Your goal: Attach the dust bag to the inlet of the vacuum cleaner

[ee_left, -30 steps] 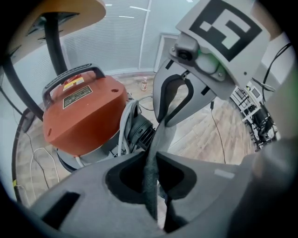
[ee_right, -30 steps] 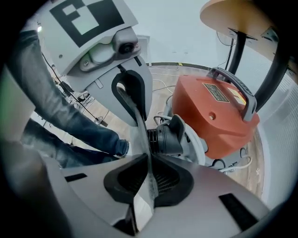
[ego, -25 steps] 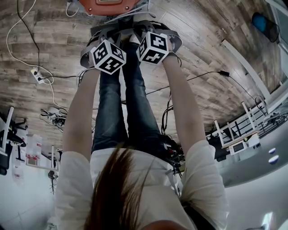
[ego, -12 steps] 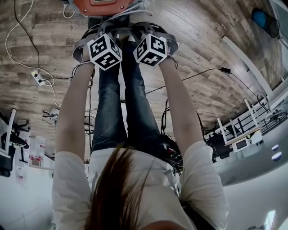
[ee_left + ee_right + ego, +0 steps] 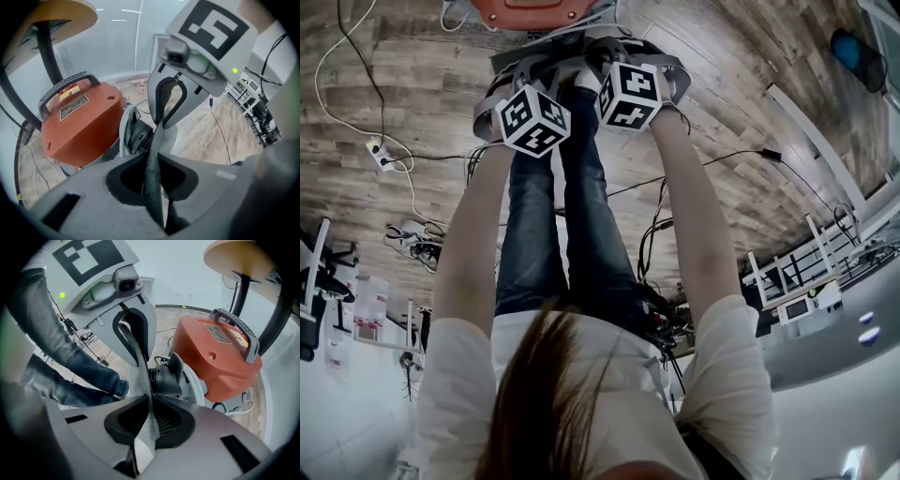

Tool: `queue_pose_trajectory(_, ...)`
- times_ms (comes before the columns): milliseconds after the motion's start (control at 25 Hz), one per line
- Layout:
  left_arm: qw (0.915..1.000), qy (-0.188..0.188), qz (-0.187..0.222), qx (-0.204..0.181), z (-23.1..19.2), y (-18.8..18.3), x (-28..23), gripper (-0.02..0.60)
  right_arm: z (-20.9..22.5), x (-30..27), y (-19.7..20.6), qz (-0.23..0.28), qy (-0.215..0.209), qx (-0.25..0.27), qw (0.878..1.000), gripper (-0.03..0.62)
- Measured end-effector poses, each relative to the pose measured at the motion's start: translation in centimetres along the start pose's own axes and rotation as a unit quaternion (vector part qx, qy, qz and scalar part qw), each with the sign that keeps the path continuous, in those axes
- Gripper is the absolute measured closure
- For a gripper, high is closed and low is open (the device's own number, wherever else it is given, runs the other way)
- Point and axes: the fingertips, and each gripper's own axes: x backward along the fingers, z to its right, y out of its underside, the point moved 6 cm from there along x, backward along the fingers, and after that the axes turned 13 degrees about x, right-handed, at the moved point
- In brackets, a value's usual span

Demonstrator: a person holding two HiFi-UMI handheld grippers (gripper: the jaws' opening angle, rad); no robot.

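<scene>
**Editor:** Where is the dust bag?

**Photographer:** The grey dust bag (image 5: 154, 197) is stretched as a fold of fabric between the two tools. It is just short of the black inlet (image 5: 139, 136) of the orange vacuum cleaner (image 5: 79, 122). Whether cloth touches the inlet cannot be made out. In the left gripper view, the inlet sits at 11 o'clock off the jaws and the orange body at 9 o'clock.

**Editor:** And the grips?

**Photographer:** The left hand-held gripper (image 5: 152, 161) has just been closing. Its jaws are nearly together and pinch the bag's dark edge. The right hand-held gripper (image 5: 150, 401) is likewise nearly closed, clamped on a pale fold of the same bag. In its own view the inlet lies at 12 o'clock just beyond it and the vacuum's body at 2 o'clock. The two tools face each other closely.

**Editor:** The wider scene?

**Photographer:** In the head view, both tools sit side by side at 12 o'clock, beyond the person's jeans (image 5: 572, 225). Below them is a wooden floor (image 5: 722, 122) strewn with cables (image 5: 411, 236). A round desk (image 5: 239, 258) stands behind the vacuum.
</scene>
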Motion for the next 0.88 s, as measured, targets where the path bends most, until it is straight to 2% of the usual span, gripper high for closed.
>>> queue_pose_trajectory(80,1.0000,-0.005,0.005,0.005,0.0,0.2,0.0,0.518,0.0,0.0,-0.1,0.002,-0.002,0.000,1.000,0.555)
queue_pose_trajectory(160,1.0000,-0.004,0.006,0.000,-0.1,0.2,0.0,0.517,-0.2,0.0,-0.1,0.007,0.009,-0.023,1.000,0.556)
queue_pose_trajectory(360,0.9986,0.006,-0.010,-0.051,-0.5,-0.6,-0.4,0.511,-0.8,0.2,0.4,0.022,0.056,-0.101,0.993,0.554)
queue_pose_trajectory(480,0.9969,0.013,-0.018,-0.075,-0.7,-1.0,-0.6,0.505,-1.0,0.2,0.5,0.023,0.069,-0.130,0.989,0.552)
queue_pose_trajectory(600,0.9962,0.012,-0.018,-0.085,-0.6,-1.1,-0.6,0.503,-1.0,0.3,0.5,0.018,0.065,-0.119,0.991,0.553)
queue_pose_trajectory(800,0.9993,-0.012,0.001,-0.035,-0.3,-0.8,-0.5,0.503,-0.5,0.3,0.4,0.006,0.038,-0.051,0.998,0.553)
queue_pose_trajectory(880,0.9996,-0.015,0.005,-0.026,-0.3,-0.7,-0.6,0.503,-0.2,0.2,0.5,0.006,0.031,-0.042,0.999,0.549)
